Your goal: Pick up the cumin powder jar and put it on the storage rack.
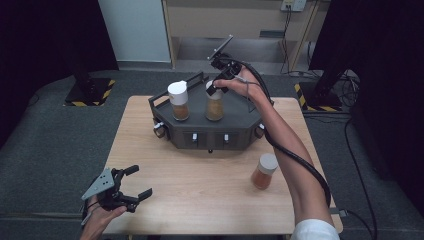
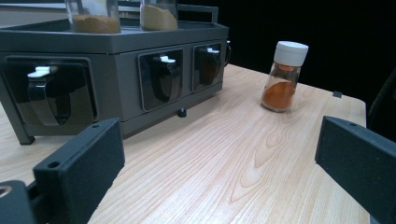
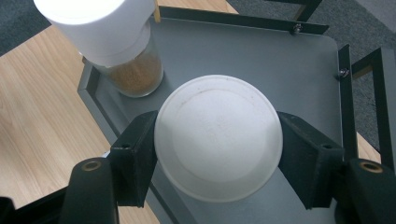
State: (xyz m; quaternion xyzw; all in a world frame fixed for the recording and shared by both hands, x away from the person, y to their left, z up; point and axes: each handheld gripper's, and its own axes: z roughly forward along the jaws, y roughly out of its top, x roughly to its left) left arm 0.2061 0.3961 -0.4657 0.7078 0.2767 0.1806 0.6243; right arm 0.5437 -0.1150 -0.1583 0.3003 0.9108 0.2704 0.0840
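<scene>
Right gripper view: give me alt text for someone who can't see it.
The right gripper looks straight down with its two black jaws clamped on the white lid of a spice jar over the grey rack's top tray. A second white-capped jar of brown spice stands beside it on the tray.

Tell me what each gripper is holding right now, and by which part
The right gripper clamps the white lid of a spice jar standing on the grey rack, one jaw on each side. The left gripper is open and holds nothing.
</scene>
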